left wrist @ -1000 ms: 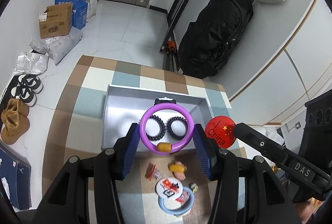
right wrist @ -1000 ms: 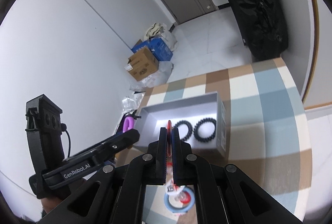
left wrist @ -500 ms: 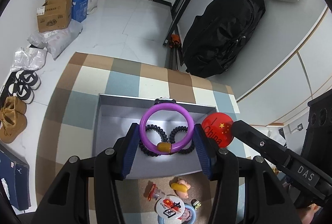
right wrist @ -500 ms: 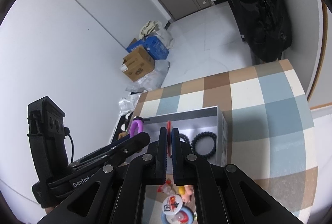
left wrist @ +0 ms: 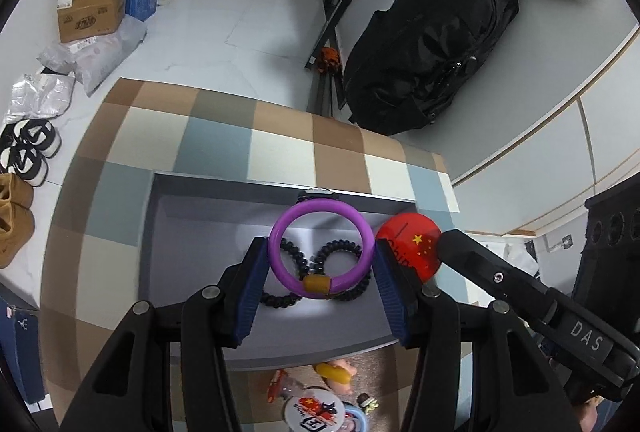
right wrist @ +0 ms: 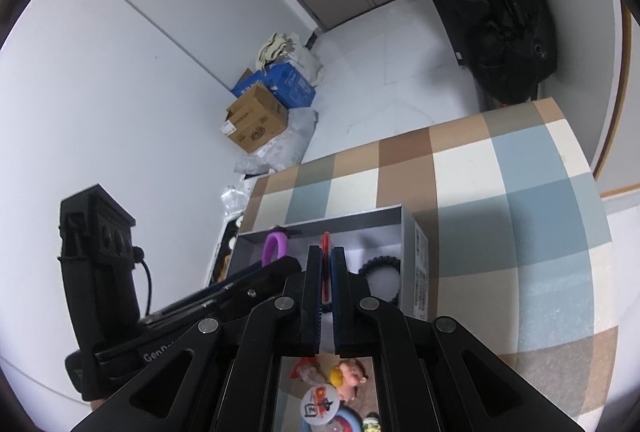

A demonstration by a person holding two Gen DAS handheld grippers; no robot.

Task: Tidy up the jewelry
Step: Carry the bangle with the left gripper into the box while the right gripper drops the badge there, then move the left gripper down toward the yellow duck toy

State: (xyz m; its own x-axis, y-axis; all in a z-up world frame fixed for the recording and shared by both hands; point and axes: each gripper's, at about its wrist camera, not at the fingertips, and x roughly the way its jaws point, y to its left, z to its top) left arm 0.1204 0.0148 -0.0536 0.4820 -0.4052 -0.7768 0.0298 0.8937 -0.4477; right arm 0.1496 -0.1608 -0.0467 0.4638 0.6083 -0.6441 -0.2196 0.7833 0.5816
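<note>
My left gripper (left wrist: 322, 252) is shut on a purple bangle (left wrist: 280, 262) with a yellow bead and holds it above the grey box (left wrist: 188, 232). Two black coiled hair ties (left wrist: 352, 294) lie in the box under it. My right gripper (right wrist: 327, 256) is shut on a red round badge (left wrist: 412, 244), seen edge-on in the right wrist view (right wrist: 326, 246), over the box's right part (right wrist: 416, 264). The purple bangle also shows in the right wrist view (right wrist: 274, 247).
The checked tablecloth (left wrist: 280, 143) covers the table. Near the front edge lie a white badge (left wrist: 316, 412), a blue ring (left wrist: 358, 418), a small doll figure (left wrist: 338, 372) and a red charm (left wrist: 280, 384). A black bag (left wrist: 432, 43) and cardboard boxes (left wrist: 92, 7) stand on the floor beyond.
Both grippers moved forward over the grey box with their items held. The loose trinkets slid toward the bottom of both views.
</note>
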